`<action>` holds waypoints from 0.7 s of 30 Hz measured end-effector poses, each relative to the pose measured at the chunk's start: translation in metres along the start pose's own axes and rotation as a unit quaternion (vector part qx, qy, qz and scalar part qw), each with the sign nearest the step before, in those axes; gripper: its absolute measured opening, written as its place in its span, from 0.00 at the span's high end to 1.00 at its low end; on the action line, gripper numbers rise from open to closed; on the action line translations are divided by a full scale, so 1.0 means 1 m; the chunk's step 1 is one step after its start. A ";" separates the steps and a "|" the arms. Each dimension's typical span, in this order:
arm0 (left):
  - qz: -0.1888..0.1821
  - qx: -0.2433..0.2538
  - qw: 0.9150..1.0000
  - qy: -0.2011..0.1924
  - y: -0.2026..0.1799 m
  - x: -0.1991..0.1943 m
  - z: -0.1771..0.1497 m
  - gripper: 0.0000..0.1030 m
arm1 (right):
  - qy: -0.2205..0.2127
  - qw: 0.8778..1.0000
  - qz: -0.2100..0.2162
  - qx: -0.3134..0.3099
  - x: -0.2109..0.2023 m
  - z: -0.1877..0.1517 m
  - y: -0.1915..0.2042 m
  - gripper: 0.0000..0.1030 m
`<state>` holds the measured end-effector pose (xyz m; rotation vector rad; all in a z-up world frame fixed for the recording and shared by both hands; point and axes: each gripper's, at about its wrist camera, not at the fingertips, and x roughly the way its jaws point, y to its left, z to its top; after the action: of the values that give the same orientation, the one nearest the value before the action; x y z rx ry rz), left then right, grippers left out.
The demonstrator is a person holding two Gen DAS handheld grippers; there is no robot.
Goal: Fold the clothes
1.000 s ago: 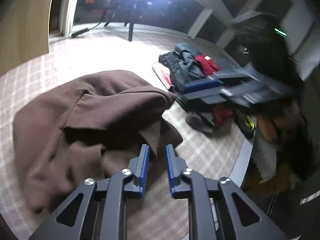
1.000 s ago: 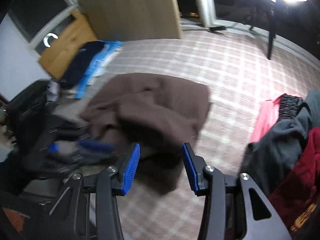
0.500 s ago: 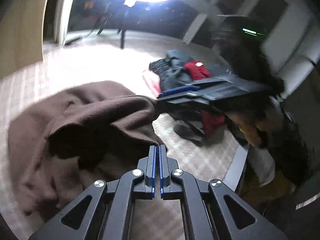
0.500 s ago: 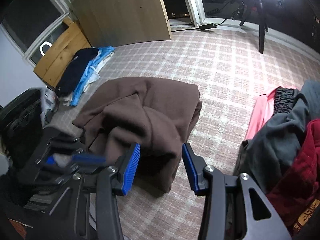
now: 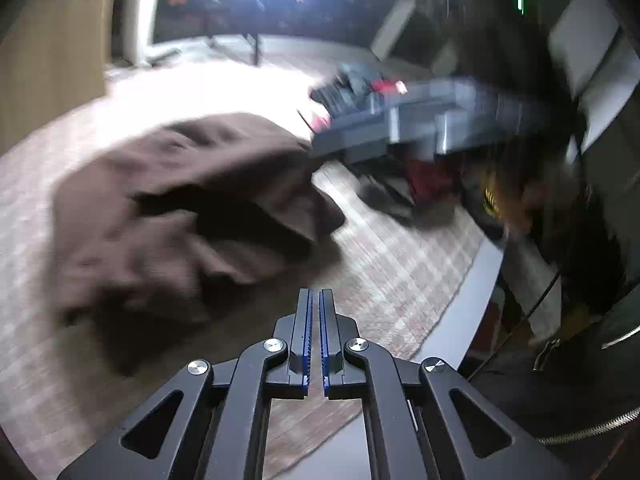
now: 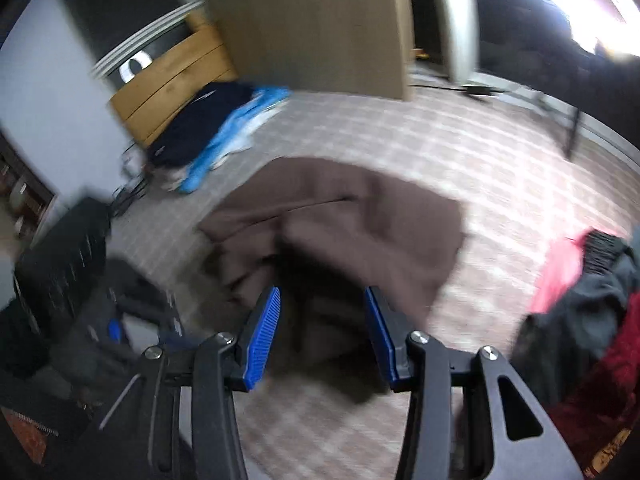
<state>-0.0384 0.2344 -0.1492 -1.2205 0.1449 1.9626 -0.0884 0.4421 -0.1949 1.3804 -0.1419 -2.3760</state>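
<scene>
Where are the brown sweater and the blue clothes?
brown sweater (image 6: 360, 216), right wrist view, on its flat upper part.
blue clothes (image 6: 236, 132), right wrist view, on the light blue fabric's middle.

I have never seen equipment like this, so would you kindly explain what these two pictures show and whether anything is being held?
There is no robot here: a person holds a pair of hand-held tongs in each hand, and each carries a wide-angle camera looking forward along its two fingers. One picture is from the left tongs, the other from the right tongs. Both are blurred.

On the checked cloth covering the surface lies a crumpled brown garment. A pile of grey, red and pink clothes lies to one side, a dark blue and a light blue garment to the other.

The left tongs have nearly shut, with only a slit between the pads and nothing between them; they have just opened a touch. The right tongs stand open and empty above the brown garment.
</scene>
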 end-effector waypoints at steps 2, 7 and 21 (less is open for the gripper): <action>0.035 -0.002 0.999 -0.013 0.015 -0.011 0.003 0.89 | 0.026 0.998 -0.046 -0.023 0.024 -0.001 0.010 0.58; 0.068 0.012 0.997 0.021 0.042 0.018 0.009 0.86 | 0.067 0.988 -0.121 -0.070 0.062 -0.010 0.019 0.57; 0.051 0.050 0.995 0.069 0.051 0.022 0.002 0.87 | 0.061 0.996 0.024 0.065 -0.005 -0.008 -0.021 0.96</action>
<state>-0.0791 0.2134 -0.1811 -1.3062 0.3783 1.9321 -0.0847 0.4640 -0.2005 1.5592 -0.2973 -2.2698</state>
